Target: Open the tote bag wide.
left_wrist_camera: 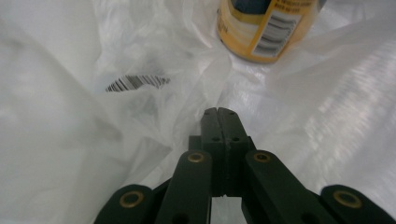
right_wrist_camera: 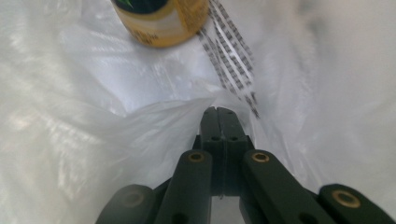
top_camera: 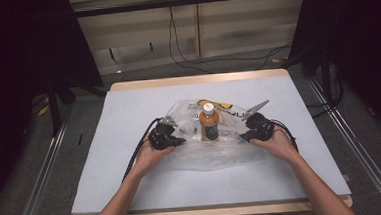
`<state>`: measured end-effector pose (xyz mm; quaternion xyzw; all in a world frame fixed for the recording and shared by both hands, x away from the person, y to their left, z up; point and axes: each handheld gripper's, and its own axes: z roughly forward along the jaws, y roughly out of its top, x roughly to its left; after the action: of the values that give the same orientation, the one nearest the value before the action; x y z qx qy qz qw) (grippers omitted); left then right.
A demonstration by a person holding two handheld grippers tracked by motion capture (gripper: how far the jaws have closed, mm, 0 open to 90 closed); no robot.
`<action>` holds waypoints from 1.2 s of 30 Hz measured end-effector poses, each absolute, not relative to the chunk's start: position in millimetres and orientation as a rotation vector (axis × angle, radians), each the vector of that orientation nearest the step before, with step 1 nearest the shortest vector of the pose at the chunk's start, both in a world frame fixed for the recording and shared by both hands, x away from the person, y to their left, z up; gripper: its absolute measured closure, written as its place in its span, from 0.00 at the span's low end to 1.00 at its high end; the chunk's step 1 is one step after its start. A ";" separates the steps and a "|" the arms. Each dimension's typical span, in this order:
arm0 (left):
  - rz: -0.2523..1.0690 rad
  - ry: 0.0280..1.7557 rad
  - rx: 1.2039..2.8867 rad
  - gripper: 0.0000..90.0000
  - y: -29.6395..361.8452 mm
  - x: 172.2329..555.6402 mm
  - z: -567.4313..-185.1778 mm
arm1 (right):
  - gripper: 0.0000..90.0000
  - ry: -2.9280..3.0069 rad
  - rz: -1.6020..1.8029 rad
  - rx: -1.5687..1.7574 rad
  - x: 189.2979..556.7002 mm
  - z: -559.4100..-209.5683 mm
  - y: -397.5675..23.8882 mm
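A table [top_camera: 133,191] covered with a pale grey sheet stands in the middle of the high view, with a wooden edge showing along its far side. A thin, clear plastic bag [top_camera: 216,153] lies crumpled on the middle of the sheet, with yellow and black print on its far part.

At the left side of the bag, the person's left hand [top_camera: 149,157] holds the left gripper [top_camera: 179,141], which points right toward the bag's centre. In the left gripper view its two black jaws are pressed together with no gap between them, and a fold of the bag's film [left_wrist_camera: 154,116] bunches up right at their tips, so the left gripper [left_wrist_camera: 218,111] is clamped on the bag. A printed barcode [left_wrist_camera: 136,82] shows on the film to the left of the jaws.

A small bottle [top_camera: 209,121] stands upright at the centre of the bag, between the two grippers. It has a white cap, orange contents and a dark label.

At the right side, the right hand [top_camera: 277,145] holds the right gripper [top_camera: 244,134], which points left toward the bottle. In the right gripper view its jaws are also closed tight together, and the film [right_wrist_camera: 154,116] gathers at their tips, so the right gripper [right_wrist_camera: 218,110] pinches the bag as well. The bottle's yellow base [right_wrist_camera: 161,21] stands just beyond.
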<state>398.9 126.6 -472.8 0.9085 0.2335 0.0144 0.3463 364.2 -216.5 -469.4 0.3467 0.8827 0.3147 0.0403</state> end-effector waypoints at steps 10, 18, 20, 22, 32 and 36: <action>0.039 0.563 2.309 1.00 122.0 390.2 -469.8 | 1.00 2.656 1.017 1.088 364.8 -472.7 -216.0; 0.051 0.562 2.247 1.00 120.9 384.7 -462.2 | 1.00 2.542 1.152 1.114 362.0 -463.1 -221.8; 0.051 0.560 2.229 1.00 123.0 383.8 -459.9 | 1.00 2.517 1.175 1.115 360.6 -459.6 -222.1; 0.054 0.564 2.228 1.00 124.7 383.2 -457.6 | 1.00 2.512 1.187 1.105 360.3 -458.7 -222.2; 0.071 0.561 2.085 1.00 134.9 374.5 -445.6 | 1.00 2.415 1.318 1.090 351.2 -445.9 -222.4; 0.105 0.535 2.046 1.00 136.0 371.4 -440.1 | 1.00 2.365 1.395 1.095 347.4 -439.4 -227.8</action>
<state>371.4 136.0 -440.1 0.8424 0.2201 0.0430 0.4900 347.4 -227.8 -439.4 0.3687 0.7966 0.4700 0.0926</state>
